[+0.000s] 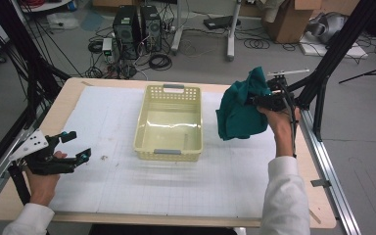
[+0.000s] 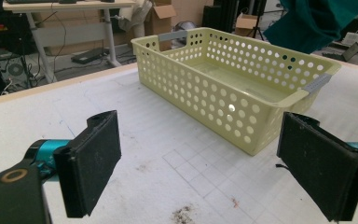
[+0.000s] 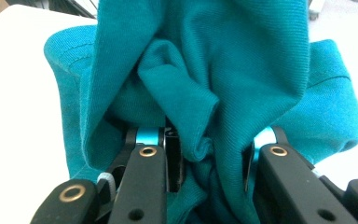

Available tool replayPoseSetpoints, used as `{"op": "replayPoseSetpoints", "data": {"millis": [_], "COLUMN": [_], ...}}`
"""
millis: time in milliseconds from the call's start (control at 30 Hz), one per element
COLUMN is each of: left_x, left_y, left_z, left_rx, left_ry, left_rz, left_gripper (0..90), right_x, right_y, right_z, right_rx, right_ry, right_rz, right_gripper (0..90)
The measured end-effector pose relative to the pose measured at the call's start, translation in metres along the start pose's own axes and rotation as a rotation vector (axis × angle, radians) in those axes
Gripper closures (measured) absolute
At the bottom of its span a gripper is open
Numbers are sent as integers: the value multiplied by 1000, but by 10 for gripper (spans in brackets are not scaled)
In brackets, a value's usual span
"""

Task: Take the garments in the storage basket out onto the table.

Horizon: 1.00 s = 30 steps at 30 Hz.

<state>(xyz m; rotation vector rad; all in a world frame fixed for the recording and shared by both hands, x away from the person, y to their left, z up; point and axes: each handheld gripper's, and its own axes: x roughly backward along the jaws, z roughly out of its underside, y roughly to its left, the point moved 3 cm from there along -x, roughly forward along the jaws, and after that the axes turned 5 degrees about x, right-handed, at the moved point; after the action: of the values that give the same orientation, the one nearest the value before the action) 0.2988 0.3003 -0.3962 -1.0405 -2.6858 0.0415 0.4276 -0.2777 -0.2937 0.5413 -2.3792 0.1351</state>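
A teal cloth (image 1: 239,110) hangs bunched in the air to the right of a pale yellow perforated basket (image 1: 169,89); its lower folds droop toward the white mat. My right gripper (image 1: 260,101) is shut on the cloth, and in the right gripper view the fabric (image 3: 200,70) is pinched and piled between the two jaws (image 3: 209,158). My left gripper (image 1: 73,147) rests low at the table's left edge, open, with nothing between its pads (image 2: 93,158). From the left gripper view the basket (image 2: 223,88) stands ahead, with the cloth (image 2: 317,21) beyond its far end.
A white gridded mat (image 1: 107,171) covers most of the wooden table (image 1: 63,93). Black frame posts (image 1: 323,73) rise at the table's right side and more at the left. Computer towers (image 1: 137,27), cables and cardboard boxes sit on the floor beyond.
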Motion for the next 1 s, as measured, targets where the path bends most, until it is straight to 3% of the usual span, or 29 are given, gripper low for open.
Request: {"op": "replayPoseSetpoints", "data": {"millis": [533,733,800,1000], "left_x": [0,0,0,1], "left_y": [0,1,1,0], "left_z": [0,0,0,0], "left_rx": [1,-1,-1,-1], "left_ry": [1,2,3,0], "left_rz": [-2,-1,0,-2], "left_gripper": [138,138,138,138], "right_x": [-50,-64,-67,-69], "right_y": [-2,-1,-1,-2], "right_z": [33,41,42,42], "right_rx": [-15,-15,-25,-16], "right_ry": [98,127,133,132], "right_rz": [46,30,16,45], "right_gripper": [733,733,722,603]}}
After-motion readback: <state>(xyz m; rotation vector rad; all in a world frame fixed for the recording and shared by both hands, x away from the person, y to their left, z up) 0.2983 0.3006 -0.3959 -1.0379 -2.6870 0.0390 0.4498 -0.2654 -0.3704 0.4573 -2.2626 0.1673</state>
